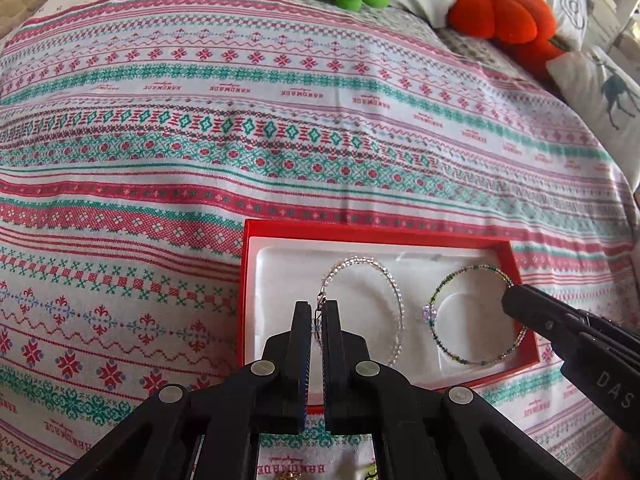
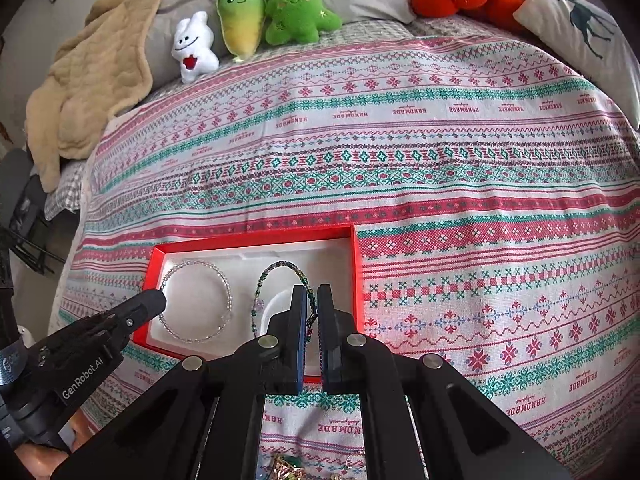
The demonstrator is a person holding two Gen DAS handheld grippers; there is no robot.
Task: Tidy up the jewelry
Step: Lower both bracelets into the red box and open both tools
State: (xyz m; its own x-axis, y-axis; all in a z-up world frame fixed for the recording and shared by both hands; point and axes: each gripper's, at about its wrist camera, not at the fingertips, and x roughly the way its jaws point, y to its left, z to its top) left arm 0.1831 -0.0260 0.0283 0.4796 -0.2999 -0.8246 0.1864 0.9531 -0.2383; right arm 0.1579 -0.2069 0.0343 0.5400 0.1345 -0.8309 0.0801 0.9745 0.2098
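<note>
Bracelets (image 1: 362, 308) looking light and floppy, dangling from closed grippers (image 1: 319, 309) pinching each at nine and three o'clock.

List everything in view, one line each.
Box: 1, red with white liner, on the bedspread.
Clear bracelet: 1, clear beads, left half of box, clasp between left gripper's fingers.
Green bracelet: 1, green and clear beads, right half of box, pinched by right gripper.
Bedspread: 1, red, green and white pattern.
Plush toys: 3, white, yellow-green, green, far edge.
Pumpkin plush: orange, far right.
Blanket: 1, beige, far left.
Deer pillow: 1, white, far right.
Left gripper: black, shut.
Right gripper: black, shut.
</note>
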